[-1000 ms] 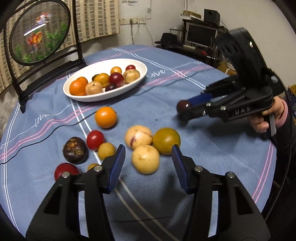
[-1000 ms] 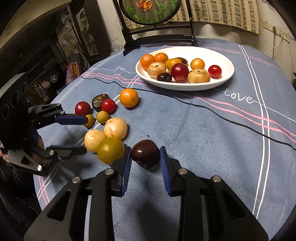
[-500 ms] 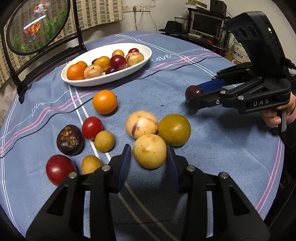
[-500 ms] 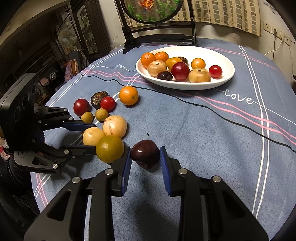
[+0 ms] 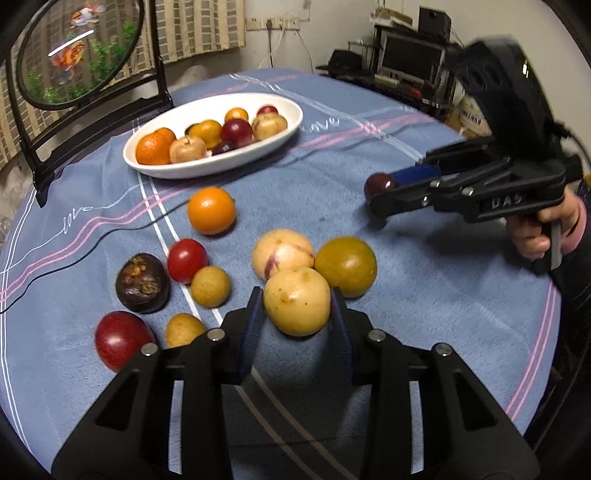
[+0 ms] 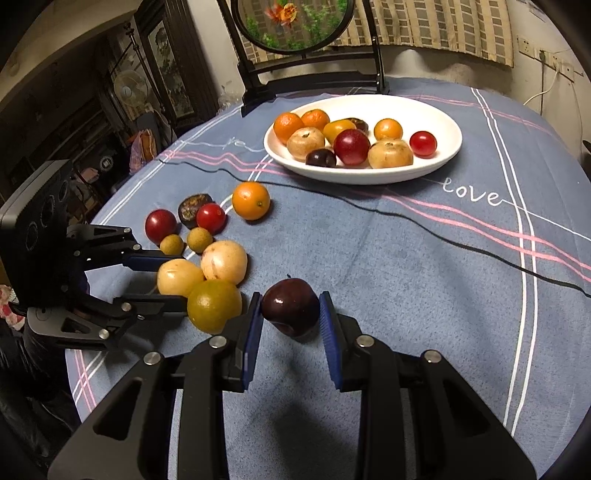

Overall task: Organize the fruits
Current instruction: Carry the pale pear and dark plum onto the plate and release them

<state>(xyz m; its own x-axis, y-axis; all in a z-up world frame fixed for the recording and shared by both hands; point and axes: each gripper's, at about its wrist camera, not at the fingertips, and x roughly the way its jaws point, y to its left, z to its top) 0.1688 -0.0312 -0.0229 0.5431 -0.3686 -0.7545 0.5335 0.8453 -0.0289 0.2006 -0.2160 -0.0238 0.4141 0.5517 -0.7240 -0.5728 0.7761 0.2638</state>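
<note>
Nearest in the left wrist view, a pale yellow fruit (image 5: 297, 301) is clamped between the blue pads of the left gripper (image 5: 297, 314), both pads pressed against its sides. Just beyond it, touching, a yellow-green fruit (image 5: 346, 266) is seen on the right and a pale fruit with a pink streak (image 5: 282, 253) on the left. To the left on the blue tablecloth (image 5: 424, 295), a dark red fruit (image 5: 123, 339), two small tan fruits (image 5: 183, 329) (image 5: 211, 286), a mangosteen (image 5: 142, 282) and a red tomato (image 5: 187, 259) are grouped close together. Farther off, an orange (image 5: 211, 210) lies alone beside a black cable (image 5: 92, 243).

In the right wrist view, a dark purple plum (image 6: 291, 311) is gripped between the pads of the right gripper (image 6: 291, 321), its shadow cast on the cloth below. That gripper is also seen at the right of the left wrist view, held by a hand (image 5: 543, 229).

At the far side, a white oval dish (image 6: 448, 147) is filled with oranges, tan fruits, a red fruit, a small dark fruit and a cherry tomato (image 6: 423, 143). Behind the dish, a round goldfish panel on a black stand (image 6: 295, 22) is set at the table edge.
</note>
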